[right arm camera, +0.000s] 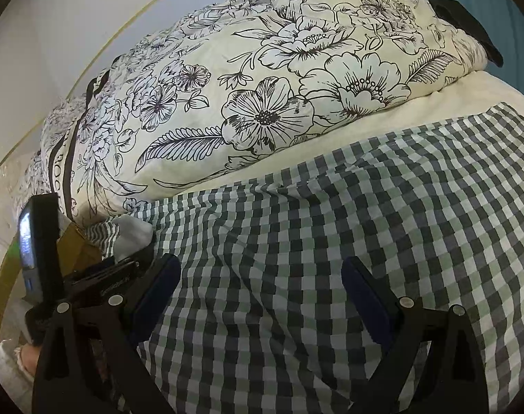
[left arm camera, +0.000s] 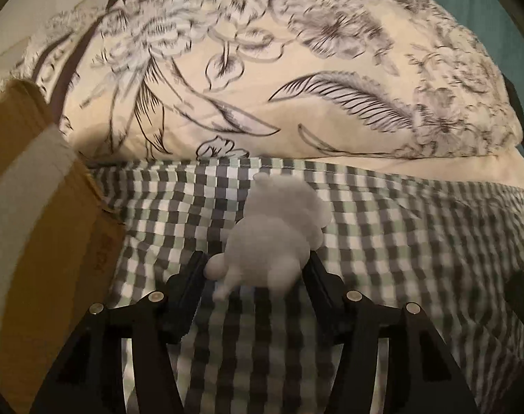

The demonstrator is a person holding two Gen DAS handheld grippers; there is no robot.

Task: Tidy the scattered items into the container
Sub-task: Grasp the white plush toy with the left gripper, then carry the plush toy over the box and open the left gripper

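Observation:
My left gripper (left arm camera: 256, 264) is shut on a small white plush toy (left arm camera: 279, 234), which sticks out forward between the jaws above the checked sheet (left arm camera: 400, 241). A brown cardboard box (left arm camera: 37, 207) stands close at the left; its wall with a pale tape strip fills that side. My right gripper (right arm camera: 260, 293) is open and empty, low over the checked sheet (right arm camera: 331, 241). In the right wrist view the left gripper's body with its small screen (right arm camera: 37, 241) shows at the far left, with a bit of the box (right arm camera: 79, 252) behind it.
A large floral pillow (left arm camera: 262, 69) lies across the back of the bed, also in the right wrist view (right arm camera: 279, 86). A cream sheet (right arm camera: 400, 120) shows beneath it. A white wall is behind, a teal surface at the far right.

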